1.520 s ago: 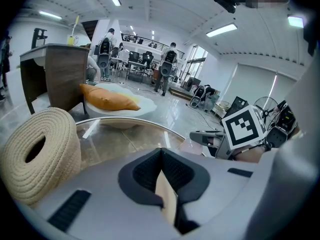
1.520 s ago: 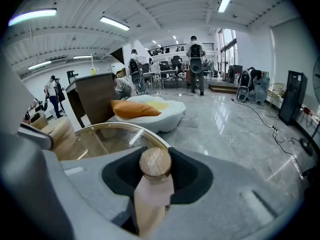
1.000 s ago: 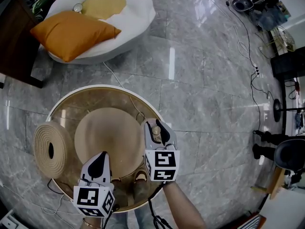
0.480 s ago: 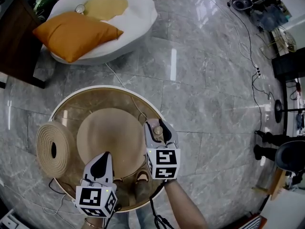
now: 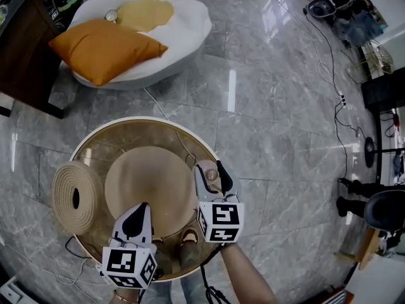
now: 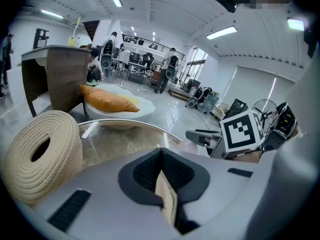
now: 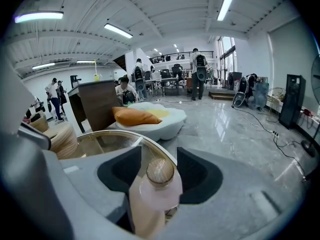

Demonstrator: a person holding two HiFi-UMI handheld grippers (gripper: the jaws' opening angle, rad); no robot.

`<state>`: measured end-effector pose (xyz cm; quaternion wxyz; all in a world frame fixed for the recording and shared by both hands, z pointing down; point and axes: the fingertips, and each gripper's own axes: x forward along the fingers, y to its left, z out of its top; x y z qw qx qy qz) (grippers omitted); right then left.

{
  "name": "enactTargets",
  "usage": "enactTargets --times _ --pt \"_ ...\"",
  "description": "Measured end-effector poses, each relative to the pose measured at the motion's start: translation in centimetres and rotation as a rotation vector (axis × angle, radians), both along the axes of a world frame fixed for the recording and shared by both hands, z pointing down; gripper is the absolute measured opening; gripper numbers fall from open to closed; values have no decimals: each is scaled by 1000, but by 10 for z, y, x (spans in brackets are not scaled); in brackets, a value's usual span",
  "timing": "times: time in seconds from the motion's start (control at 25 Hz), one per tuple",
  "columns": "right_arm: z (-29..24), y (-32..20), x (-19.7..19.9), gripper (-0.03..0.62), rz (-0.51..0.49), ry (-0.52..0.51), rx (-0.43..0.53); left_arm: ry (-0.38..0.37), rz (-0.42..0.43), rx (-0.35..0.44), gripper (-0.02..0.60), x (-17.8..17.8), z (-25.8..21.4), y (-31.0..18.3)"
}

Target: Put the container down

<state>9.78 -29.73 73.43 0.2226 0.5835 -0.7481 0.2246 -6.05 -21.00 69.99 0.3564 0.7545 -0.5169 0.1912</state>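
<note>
Container (image 7: 156,196) btm hidden behind body of right gripper (image 7: 159,160)

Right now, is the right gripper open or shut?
Open: the right gripper has just been opening its jaws, wide around the bottle between them.
</note>
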Motion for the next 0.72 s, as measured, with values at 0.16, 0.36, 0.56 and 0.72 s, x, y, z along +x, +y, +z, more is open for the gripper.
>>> enactTargets --times 0.16,0.36,0.56,0.72 --pt "-22 5 5 207 17 -5 30 -1 -6 17 -4 1 -12 1" --pt "-63 26 18 207 76 -21 80 26 -36 24 -5 -3 -38 6" --pt "-98 56 23 203 88 -59 68 45 -72 56 -5 -5 -76 12" --pt "-126 83 28 184 94 -54 53 42 -87 81 -5 -8 -110 21"
